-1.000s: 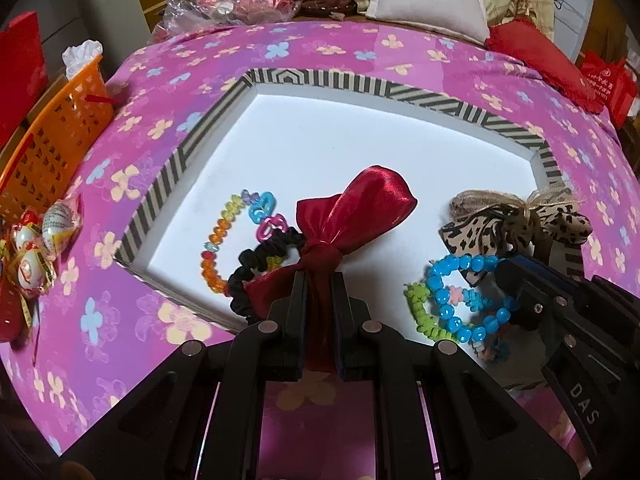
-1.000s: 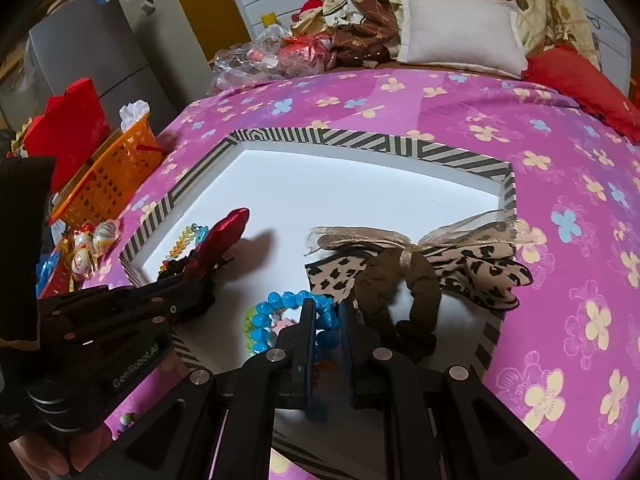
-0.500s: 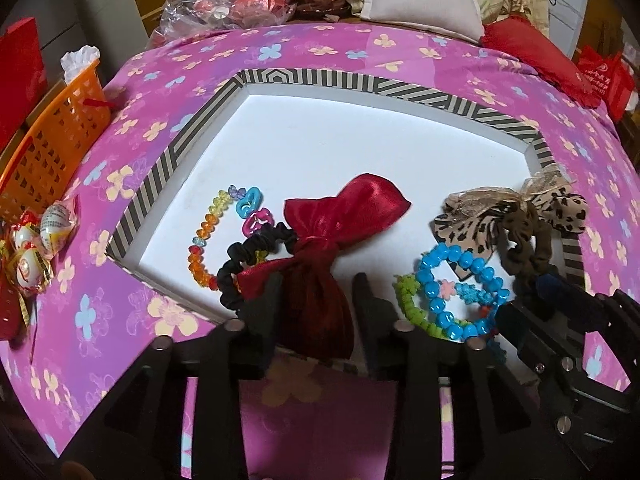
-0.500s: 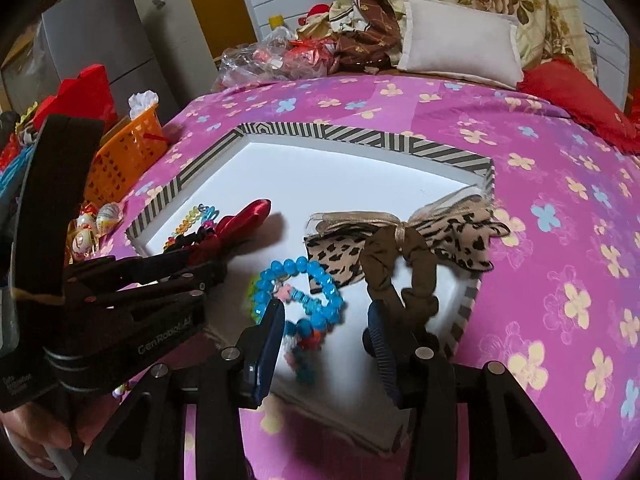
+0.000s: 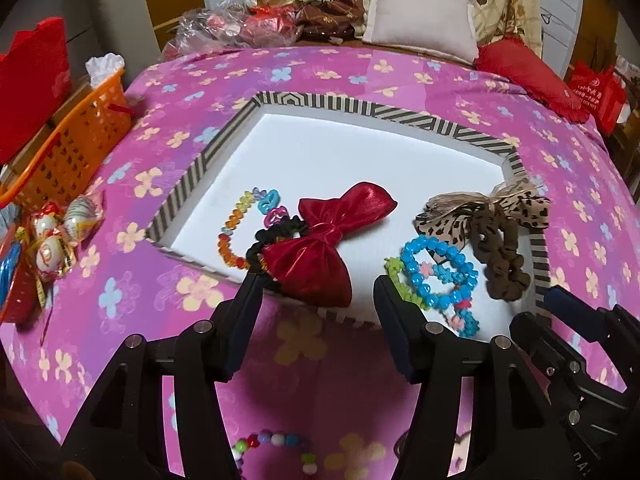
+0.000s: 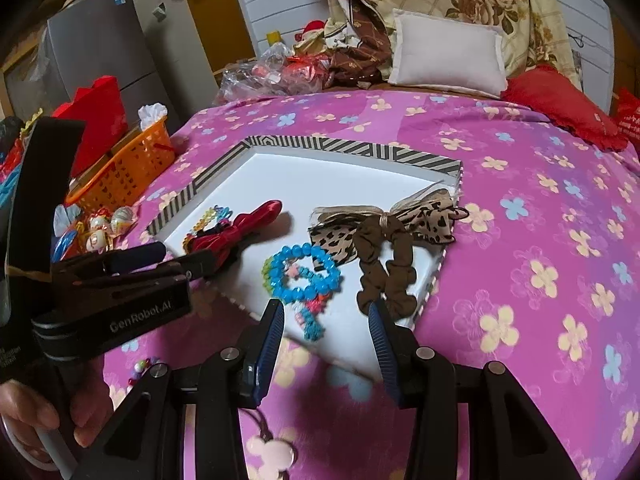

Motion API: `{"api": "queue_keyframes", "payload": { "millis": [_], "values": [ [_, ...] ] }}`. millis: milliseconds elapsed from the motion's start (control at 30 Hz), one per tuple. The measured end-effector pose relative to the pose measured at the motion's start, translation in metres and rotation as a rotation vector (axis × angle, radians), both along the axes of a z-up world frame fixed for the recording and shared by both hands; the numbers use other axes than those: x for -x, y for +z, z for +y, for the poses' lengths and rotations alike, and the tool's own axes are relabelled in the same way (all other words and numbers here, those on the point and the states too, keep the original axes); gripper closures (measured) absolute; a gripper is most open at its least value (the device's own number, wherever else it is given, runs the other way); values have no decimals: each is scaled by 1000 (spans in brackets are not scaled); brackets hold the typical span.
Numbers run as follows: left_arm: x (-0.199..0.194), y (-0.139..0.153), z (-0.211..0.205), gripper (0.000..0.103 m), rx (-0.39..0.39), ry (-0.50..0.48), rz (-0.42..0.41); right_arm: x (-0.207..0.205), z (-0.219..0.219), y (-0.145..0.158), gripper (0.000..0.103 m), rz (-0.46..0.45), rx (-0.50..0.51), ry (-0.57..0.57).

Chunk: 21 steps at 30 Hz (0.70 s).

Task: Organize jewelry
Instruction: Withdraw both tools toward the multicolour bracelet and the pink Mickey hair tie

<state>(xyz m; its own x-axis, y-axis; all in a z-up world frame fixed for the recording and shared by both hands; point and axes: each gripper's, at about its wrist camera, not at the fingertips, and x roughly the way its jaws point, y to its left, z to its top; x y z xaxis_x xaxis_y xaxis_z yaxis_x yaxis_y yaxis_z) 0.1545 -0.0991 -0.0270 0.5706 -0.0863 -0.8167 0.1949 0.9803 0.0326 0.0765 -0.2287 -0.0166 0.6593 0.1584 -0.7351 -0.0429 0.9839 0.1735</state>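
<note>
A striped-rim white tray point(image 5: 360, 108) lies on the pink flowered bedspread. In it are a red satin bow point(image 5: 320, 252) on a black scrunchie point(image 5: 276, 232), a rainbow bead bracelet point(image 5: 236, 224), a blue bead bracelet point(image 5: 436, 272) over a green one point(image 5: 394, 268), and a leopard bow with a brown scrunchie point(image 5: 500, 240). My left gripper point(image 5: 318, 284) hangs at the tray's near edge, jaws opening, the red bow lying free ahead of them. My right gripper point(image 6: 325, 306) stands open just short of the blue bracelet point(image 6: 304, 276), pads touching nothing.
An orange basket point(image 5: 76, 148) and wrapped sweets point(image 5: 52, 232) sit at the left. A coloured bead bracelet point(image 5: 272, 440) and a pink charm point(image 6: 272, 452) lie on the bedspread below the grippers. A white pillow point(image 5: 420, 28) and red cushion point(image 5: 528, 76) are at the back.
Both grippers went from shut to open: the left let go of the red bow, the right of the blue bracelet. Both pulled back and up from the tray.
</note>
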Motion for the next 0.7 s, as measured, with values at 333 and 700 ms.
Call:
{"api": "queue_keyframes", "payload": {
  "millis": [333, 700],
  "values": [
    [40, 15, 21, 42, 23, 14, -16, 40, 13, 12, 51, -30, 13, 13],
    [83, 13, 44, 42, -2, 40, -30, 65, 25, 3, 51, -8, 18, 37]
  ]
}}
